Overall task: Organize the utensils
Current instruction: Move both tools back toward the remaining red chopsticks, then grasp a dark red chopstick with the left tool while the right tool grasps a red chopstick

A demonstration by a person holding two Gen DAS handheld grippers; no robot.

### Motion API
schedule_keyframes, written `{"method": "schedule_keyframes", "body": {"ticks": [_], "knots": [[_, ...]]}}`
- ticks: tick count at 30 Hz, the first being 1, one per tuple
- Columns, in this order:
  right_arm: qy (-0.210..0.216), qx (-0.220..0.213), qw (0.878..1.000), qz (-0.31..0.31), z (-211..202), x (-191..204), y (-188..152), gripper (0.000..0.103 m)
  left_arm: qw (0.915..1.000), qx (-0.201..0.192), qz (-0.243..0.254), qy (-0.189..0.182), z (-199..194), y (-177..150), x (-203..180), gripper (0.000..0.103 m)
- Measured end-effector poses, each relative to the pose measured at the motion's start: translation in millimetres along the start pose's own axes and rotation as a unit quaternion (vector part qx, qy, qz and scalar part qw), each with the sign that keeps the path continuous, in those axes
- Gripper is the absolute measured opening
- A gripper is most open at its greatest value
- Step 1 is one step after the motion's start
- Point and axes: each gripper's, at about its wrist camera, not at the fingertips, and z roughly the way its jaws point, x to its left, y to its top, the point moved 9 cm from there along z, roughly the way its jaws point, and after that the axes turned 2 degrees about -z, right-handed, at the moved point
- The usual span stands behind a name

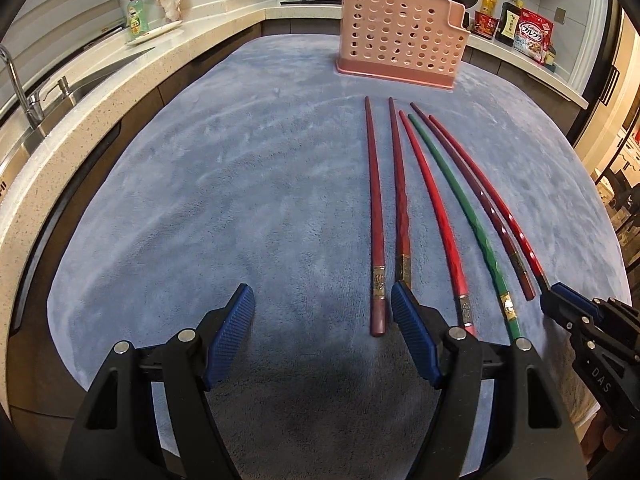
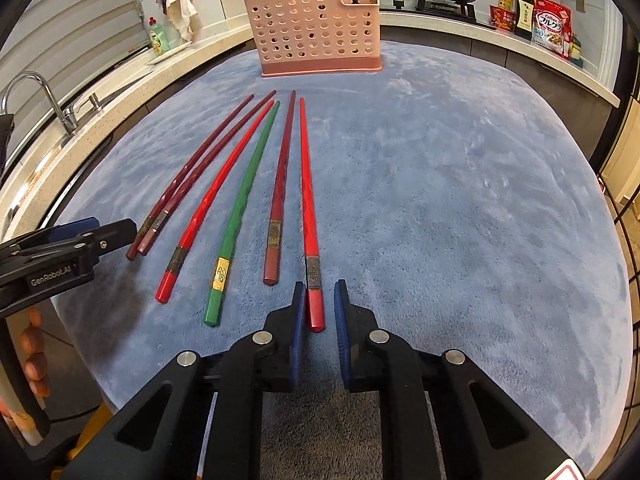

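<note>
Now we see six chopsticks lying side by side on the blue cloth of the table [image 2: 440,200], tips toward the pink perforated holder [image 2: 318,28] at the far edge. Our right claw [image 2: 319,312] is nearly closed around the thick end of the rightmost bright red chopstick [image 2: 309,216]; a thin gap shows at each pad, so we cannot tell whether it is gripped. Our left claw [image 1: 322,312] stands wide open and empty, beside the leftmost dark red chopstick [image 1: 375,216]. A green chopstick [image 2: 240,204] lies among them.
</note>
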Motion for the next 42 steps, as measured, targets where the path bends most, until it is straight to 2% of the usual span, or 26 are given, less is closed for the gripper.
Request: {"method": "schedule_keyframes", "body": {"ticks": [6,16,19,21,24,26,29,32,42], "knots": [[0.007,0.001,1.000,0.007,1.7,-0.9,0.4,0.013,0.9999,0.011,-0.006,0.003,9.8,-0.2,1.4,0.067],[0.008,-0.001,1.000,0.011,2.5,-0.5,0.7,0.013,0.9999,0.004,0.000,0.016,17.8,3.5,-0.6,0.067],[0.007,-0.002,1.000,0.011,2.9,-0.1,0.8,0.013,0.9998,0.002,0.001,0.019,17.9,3.4,-0.5,0.065],[0.007,-0.003,1.000,0.011,3.4,0.0,0.8,0.013,0.9998,0.001,0.004,0.019,18.4,4.0,-1.4,0.061],[0.007,-0.003,1.000,0.011,3.4,-0.4,0.7,0.013,0.9999,0.002,0.006,0.016,16.6,4.1,-1.2,0.050],[0.005,-0.003,1.000,0.010,2.8,0.1,0.8,0.012,0.9999,0.003,0.007,0.010,15.2,4.6,-0.9,0.034],[0.003,-0.003,1.000,0.009,1.5,0.7,1.0,0.008,0.9999,0.009,0.013,-0.003,13.8,4.4,-2.9,0.018],[0.007,-0.003,1.000,0.015,-1.1,0.9,1.4,0.008,0.9998,0.013,0.015,-0.006,12.2,3.4,-3.5,0.012],[0.016,-0.041,0.999,0.022,-41.8,4.8,19.9,0.008,0.9998,0.003,-0.006,-0.018,-12.0,8.7,4.3,0.008]]}}
